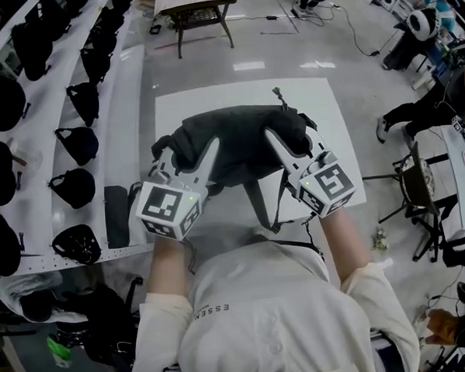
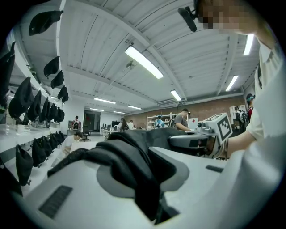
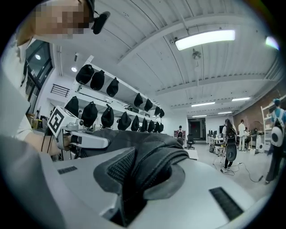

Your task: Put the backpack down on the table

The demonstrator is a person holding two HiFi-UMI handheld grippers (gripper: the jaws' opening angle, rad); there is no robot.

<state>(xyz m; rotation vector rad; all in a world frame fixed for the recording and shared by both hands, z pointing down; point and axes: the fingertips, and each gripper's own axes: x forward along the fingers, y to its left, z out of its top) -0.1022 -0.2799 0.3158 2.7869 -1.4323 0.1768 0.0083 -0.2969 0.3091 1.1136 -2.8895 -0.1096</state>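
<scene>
Both grippers are locked on the backpack (image 1: 238,138), a slumped, rounded bundle of black woven cloth over the middle of the table (image 1: 182,106). I can't tell whether its underside touches that flat, white, square top. The left gripper (image 1: 186,153) has its smooth pale-grey jaws pinched on a thick fabric fold (image 2: 127,156), soft and creased, at the side of the pack nearer the table's left edge. Toward the table's right edge, the right gripper (image 1: 292,139) is clamped on a padded strap (image 3: 149,165), whose inner face is a fine mesh weave. Thin loose straps (image 1: 258,203) dangle past the table's near edge. Left of the table run long white shelves (image 1: 38,191), lined with dark, dome-shaped bags (image 1: 73,187).
</scene>
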